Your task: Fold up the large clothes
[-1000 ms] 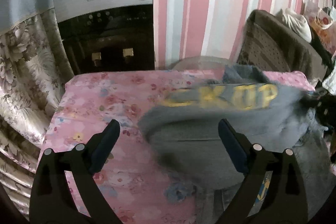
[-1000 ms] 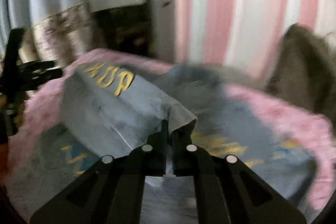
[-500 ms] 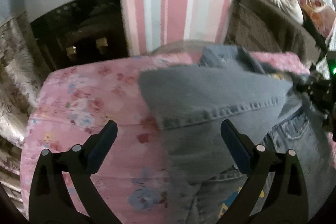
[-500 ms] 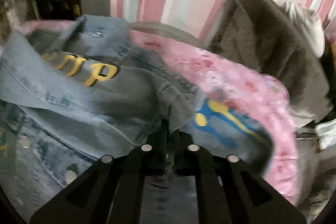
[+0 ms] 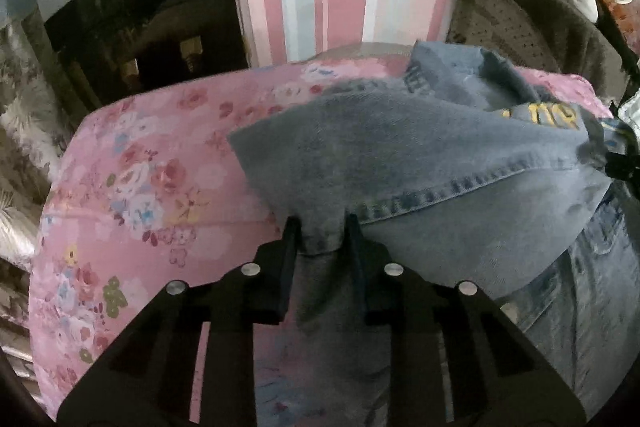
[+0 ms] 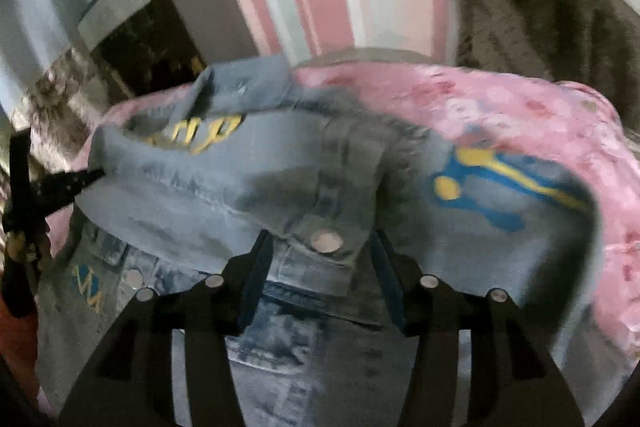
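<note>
Two grippers work a denim jacket [image 5: 420, 163] that lies across the centre and right of both frames on a pink floral cloth [image 5: 132, 179], its yellow lettering [image 6: 196, 135] showing at upper left of the right wrist view. Low in the centre of its frame, the left gripper [image 5: 320, 227] has its fingers drawn close, pinching a fold of the jacket's hem. The right gripper [image 6: 320, 251] stands with fingers well apart on either side of a buttoned cuff [image 6: 326, 241], apparently not clamping it, though blur leaves that uncertain.
</note>
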{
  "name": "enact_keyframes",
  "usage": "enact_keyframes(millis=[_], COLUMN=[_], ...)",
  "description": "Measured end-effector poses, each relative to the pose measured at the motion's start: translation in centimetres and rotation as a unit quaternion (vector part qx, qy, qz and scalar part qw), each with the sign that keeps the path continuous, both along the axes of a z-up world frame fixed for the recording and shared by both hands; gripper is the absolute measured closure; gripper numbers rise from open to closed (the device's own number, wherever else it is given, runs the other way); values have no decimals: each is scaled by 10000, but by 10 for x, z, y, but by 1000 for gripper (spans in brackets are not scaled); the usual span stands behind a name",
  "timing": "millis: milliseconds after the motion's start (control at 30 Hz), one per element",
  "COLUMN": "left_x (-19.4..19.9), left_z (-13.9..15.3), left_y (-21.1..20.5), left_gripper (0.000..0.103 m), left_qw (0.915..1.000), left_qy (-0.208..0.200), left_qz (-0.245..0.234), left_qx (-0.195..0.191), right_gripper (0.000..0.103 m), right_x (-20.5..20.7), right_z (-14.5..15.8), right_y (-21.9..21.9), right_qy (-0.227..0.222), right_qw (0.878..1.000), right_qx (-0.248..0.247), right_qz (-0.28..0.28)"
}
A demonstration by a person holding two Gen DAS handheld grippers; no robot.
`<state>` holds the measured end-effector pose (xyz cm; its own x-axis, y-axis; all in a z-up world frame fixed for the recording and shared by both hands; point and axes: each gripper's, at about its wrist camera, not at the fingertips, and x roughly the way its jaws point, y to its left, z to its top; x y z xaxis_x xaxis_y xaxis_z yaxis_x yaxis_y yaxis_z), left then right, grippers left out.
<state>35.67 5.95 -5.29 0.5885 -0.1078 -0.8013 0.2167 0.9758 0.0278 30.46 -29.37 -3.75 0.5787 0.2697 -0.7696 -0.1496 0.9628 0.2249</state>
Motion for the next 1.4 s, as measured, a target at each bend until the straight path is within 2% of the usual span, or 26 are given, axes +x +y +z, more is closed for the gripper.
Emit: enact_keyframes(millis=[33,100,167,333,367,467,533,600,667,733,867,933,967,1000,1033,1100,1167,1367,1400], left_x=[-1,-3,-4,-11,-12,-14,-13,-16,-19,-17,2,15,23,30,36,50,57,60,55], left_z=[-1,-2,-1,-5,-6,-3,0,8,16,28,45,42,37,32,26,11,4,2,5], left_y=[3,9,13,16,17,18,20,21,19,13,-6,-19,-25,-28,-31,-32,-30,-30,-31], left_gripper=[80,80,81,83,83,74,55,45,40,36,37,45,49,59,63,70,71,71,67], left_qw=[10000,10000,9999,9998,9998,9999,10000,9999,9997,9991,9980,9978,9982,9983,9983,9981,9977,9974,9977], left_qy=[11,35,61,114,108,14,-65,-137,-238,-409,-493,-402,-259,-133,-27,199,341,347,277], left_qz=[2,14,7,-151,-171,-158,-64,-48,-91,-137,-383,-511,-546,-571,-580,-531,-547,-591,-585], left_qx=[21,-39,-116,83,87,53,40,-53,-66,-20,-128,-101,-68,-22,57,240,200,207,198], right_gripper=[55,67,70,71,70,57,55,49,39,37,38,46,57,60,60,72,80,77,77], right_x=[3,4,-4,-36,-38,-34,-33,-37,-40,-36,-6,10,18,24,29,41,50,53,47], right_z=[-5,-6,2,20,17,3,0,12,29,42,42,30,23,18,13,3,-4,2,6], right_y=[5,12,16,19,16,16,14,9,4,4,15,26,30,33,36,39,38,41,39], right_qy=[-2,-73,-159,-204,-55,104,114,-48,-381,-628,-532,-290,-222,-159,-34,127,178,119,70], right_qw=[10000,9998,9997,9993,9994,9976,9975,9987,9983,9970,9979,9986,9985,9984,9983,9975,9972,9967,9973], right_qx=[-99,-202,-172,-301,-327,-663,-642,-434,-382,-434,-294,-314,-363,-403,-440,-582,-636,-689,-616], right_qz=[-4,3,28,99,120,144,254,259,202,150,226,315,356,362,380,371,354,404,401])
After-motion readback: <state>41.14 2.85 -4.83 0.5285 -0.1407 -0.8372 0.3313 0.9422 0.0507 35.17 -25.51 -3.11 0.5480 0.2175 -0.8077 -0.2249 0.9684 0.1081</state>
